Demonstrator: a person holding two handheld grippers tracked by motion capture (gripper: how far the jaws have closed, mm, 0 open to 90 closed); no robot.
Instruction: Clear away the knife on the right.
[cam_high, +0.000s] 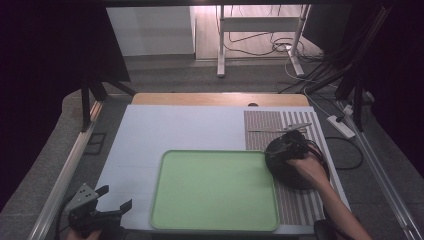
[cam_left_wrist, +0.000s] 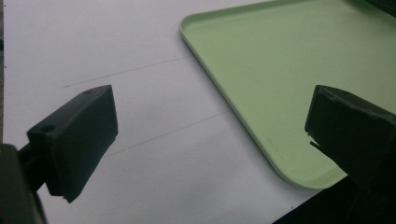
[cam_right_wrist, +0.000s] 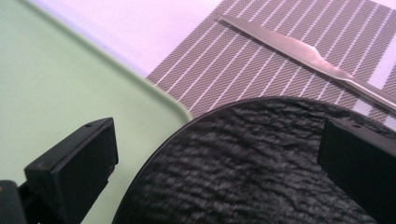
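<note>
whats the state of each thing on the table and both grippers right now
round black textured plate: flat on the striped placemat, edge beside the tray, not gripped
light green plastic tray: flat on the white sheet, nothing on it
silver metal knife: lying flat on the striped brown placemat, beyond the plate
right gripper: open, jaws over the plate
left gripper: open, holding nothing, near the tray's corner

Grey carpet floor (cam_high: 165, 80), white stand legs (cam_high: 220, 45), tangled cables (cam_high: 320, 62) behind.
</note>
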